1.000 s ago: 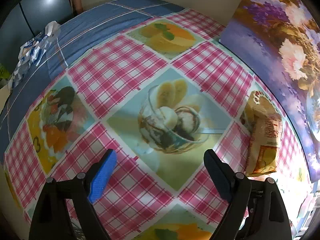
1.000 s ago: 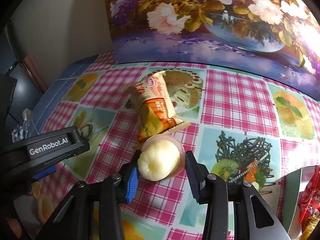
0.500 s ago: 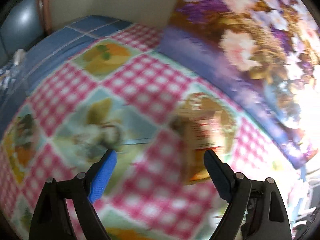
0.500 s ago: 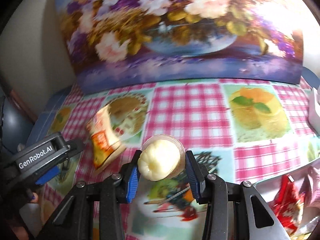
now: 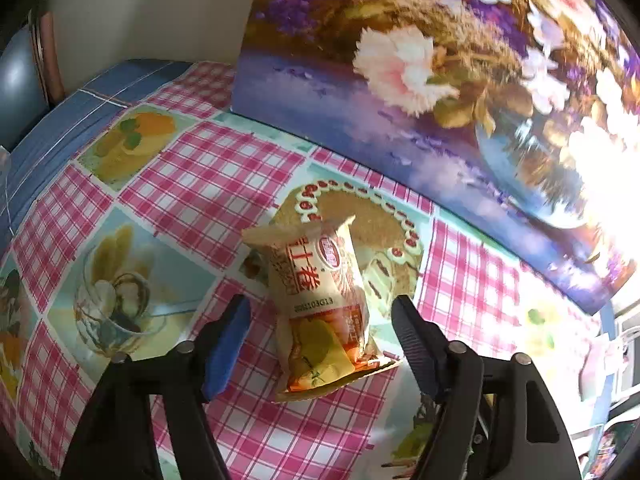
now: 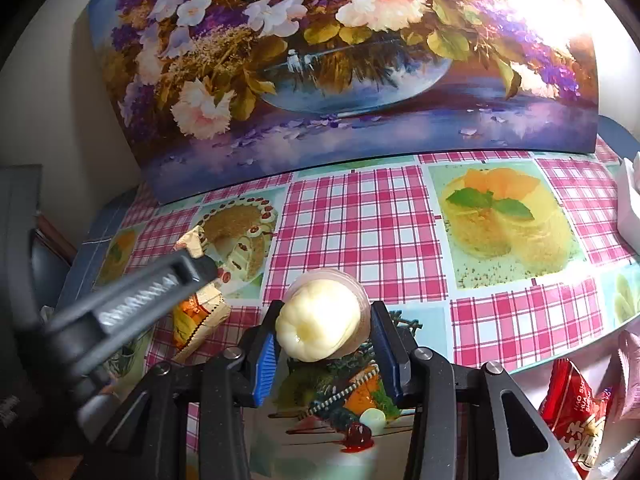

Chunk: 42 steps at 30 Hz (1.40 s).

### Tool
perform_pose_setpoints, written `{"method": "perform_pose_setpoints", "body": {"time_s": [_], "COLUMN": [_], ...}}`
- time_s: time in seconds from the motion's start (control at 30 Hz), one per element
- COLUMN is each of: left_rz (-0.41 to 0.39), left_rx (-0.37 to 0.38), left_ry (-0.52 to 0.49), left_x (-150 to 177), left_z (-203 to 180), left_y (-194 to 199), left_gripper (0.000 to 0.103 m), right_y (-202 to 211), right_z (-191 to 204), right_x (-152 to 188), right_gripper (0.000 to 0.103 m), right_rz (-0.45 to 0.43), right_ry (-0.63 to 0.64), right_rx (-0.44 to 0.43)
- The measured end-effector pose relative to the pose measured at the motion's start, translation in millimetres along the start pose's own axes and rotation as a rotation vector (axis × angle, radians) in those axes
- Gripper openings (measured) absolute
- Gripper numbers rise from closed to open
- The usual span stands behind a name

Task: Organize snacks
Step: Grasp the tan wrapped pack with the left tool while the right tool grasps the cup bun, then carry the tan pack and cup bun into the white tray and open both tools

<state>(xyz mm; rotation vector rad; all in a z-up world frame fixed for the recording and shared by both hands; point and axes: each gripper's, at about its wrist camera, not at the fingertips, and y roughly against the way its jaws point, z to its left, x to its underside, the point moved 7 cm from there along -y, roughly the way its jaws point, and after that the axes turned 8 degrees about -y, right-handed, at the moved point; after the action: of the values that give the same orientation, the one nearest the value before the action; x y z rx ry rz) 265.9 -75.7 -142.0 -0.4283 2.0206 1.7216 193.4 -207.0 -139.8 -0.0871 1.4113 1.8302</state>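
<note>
Snack packet [image 5: 320, 304]: orange-and-cream wrapper lying flat on the bench [image 5: 208, 184], over the printed cake picture; its long axis runs away from the left wrist camera, the crimped top end pointing toward the flower painting [image 5: 440, 80] and tilted a little left, the yellow-orange bottom end nearest the camera.
Left gripper [image 5: 322, 344]: jaws spread wide, one on each side of the packet's near end, neither touching it.
Jelly cup [image 6: 324, 316]: clear plastic cup with pale yellow, ridged filling, lying on its side in the air above the bench; its axis runs along the fingers, the rounded bottom toward the right wrist camera and the rim pointing toward the painting.
Right gripper [image 6: 326, 356]: jaws pinching the jelly cup from left and right, blue pads against its sides.
Red packets [image 6: 576, 412]: at the right edge of the right wrist view, well apart from the cup.
Bench cover: pink checked cloth with dessert pictures.
</note>
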Motion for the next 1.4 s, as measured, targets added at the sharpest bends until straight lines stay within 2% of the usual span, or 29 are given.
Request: {"method": "perform_pose_setpoints", "body": {"time_s": [0.07,0.13,0.2,0.3,0.57,0.73,0.9,1.07,1.4], "left_rz": [0.009,0.001,-0.001,-0.002,0.031,0.024,-0.007,-0.06,-0.064], "left_rx": [0.0,0.001,0.004,0.014,0.022,0.02,0.043,0.07,0.151], "left_ry": [0.006,0.007,0.006,0.008,0.035,0.052,0.043,0.015,0.027], "left_x": [3.7,4.0,3.8,4.0,11.2,11.0,17.6,37.8,82.2], "left_z": [-0.8,-0.1,1.2,3.1,7.8,7.1,1.8,-10.1,-15.7], "left_y": [-3.9,-2.6,-1.9,0.3,16.5,54.6,99.1,144.7,180.9], "left_gripper": [0.05,0.05,0.043,0.04,0.038,0.038,0.038,0.038,0.038], "right_y": [-0.3,-0.8,-1.4,-1.1,10.9,41.6,89.2,125.2,177.8], "right_z": [-1.5,-2.5,-2.2,-1.4,2.6,2.2,1.8,-3.4,-22.0], "right_x": [0.3,1.0,1.0,0.7,3.0,4.1,8.3,26.9,62.8], "right_gripper": [0.045,0.045,0.045,0.045,0.045,0.045,0.045,0.045,0.045], "right_rz": [0.002,0.005,0.008,0.007,0.022,0.016,-0.024,-0.046,-0.095], "right_ry": [-0.002,-0.005,-0.005,-0.002,0.005,-0.022,-0.021,-0.033,-0.019], "right_rx": [0.002,0.005,0.006,0.008,0.018,0.022,0.025,0.013,0.04]}}
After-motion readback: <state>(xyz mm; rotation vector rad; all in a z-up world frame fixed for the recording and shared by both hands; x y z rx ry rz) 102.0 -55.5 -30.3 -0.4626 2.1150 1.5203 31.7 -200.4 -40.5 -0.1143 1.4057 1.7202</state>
